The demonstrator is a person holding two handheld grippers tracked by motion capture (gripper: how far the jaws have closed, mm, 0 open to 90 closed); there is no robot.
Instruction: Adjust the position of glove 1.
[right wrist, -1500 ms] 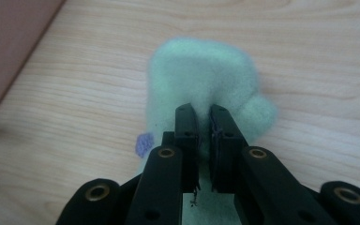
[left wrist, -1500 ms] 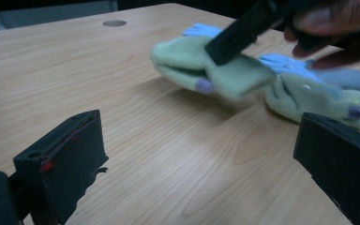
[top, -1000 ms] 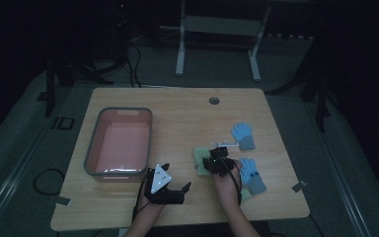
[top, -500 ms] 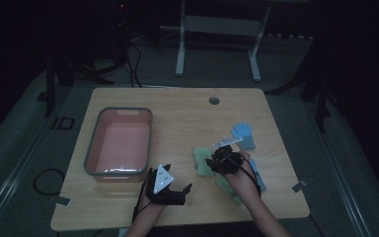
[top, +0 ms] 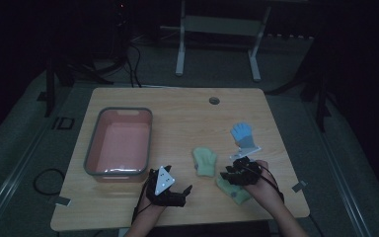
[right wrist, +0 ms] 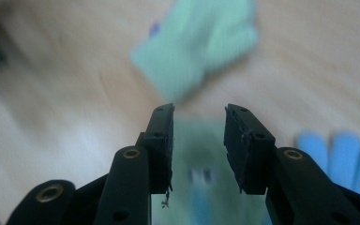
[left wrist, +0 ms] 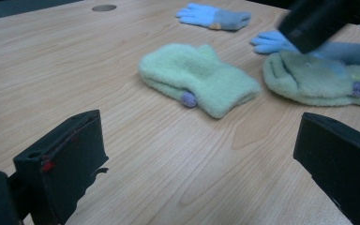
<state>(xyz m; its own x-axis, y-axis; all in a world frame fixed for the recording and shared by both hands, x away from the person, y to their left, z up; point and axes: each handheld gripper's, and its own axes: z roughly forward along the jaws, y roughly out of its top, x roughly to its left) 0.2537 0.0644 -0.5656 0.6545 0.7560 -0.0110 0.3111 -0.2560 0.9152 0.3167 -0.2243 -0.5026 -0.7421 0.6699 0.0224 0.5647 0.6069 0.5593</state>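
Note:
Two pale green mittens lie on the wooden table [top: 177, 106]: one [top: 205, 161] [left wrist: 198, 78] near the middle, the other [top: 233, 190] [left wrist: 316, 77] to its right, resting on a blue glove [left wrist: 274, 41]. A second blue glove [top: 242, 133] [left wrist: 213, 16] lies farther back. My right gripper [top: 232, 174] [right wrist: 199, 117] hovers over the right mitten [right wrist: 199, 154]. Its jaws have just been opening and stand apart with nothing between them. My left gripper [top: 180, 193] [left wrist: 201, 173] rests at the front edge, jaws wide open and empty, facing the mittens.
A grey-rimmed pink bin [top: 91, 153] stands empty on the table's left half. A round cable hole [top: 214, 100] sits near the far edge. Beyond the table are a white stand [top: 217, 29] and dark floor.
My right gripper has moved right and toward the near edge, lifting slightly, and its jaws have widened. The left gripper has stayed put.

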